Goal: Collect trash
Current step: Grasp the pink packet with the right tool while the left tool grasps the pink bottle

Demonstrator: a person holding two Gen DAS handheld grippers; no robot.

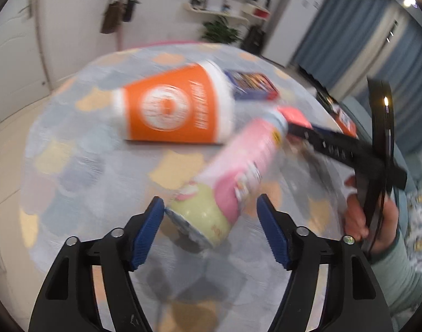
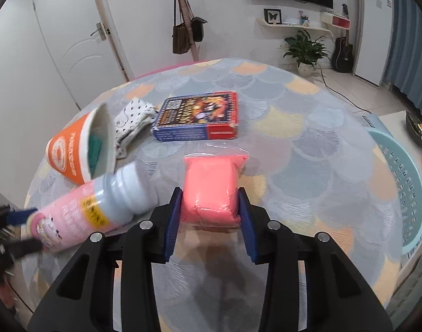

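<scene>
orange cup (image 2: 72,149) and box (image 2: 197,116) crowd bottle (image 2: 100,204).

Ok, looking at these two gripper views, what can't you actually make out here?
- Print on the pink bottle and orange cup: smeared by motion blur in the left wrist view.
- Whether the left gripper touches the bottle: blur hides it.
- Green item inside the cup: mostly hidden by the cup wall in the right wrist view.
- Teal basket: cut off by the right edge.
- Spotted cloth: partly behind the cup.
</scene>
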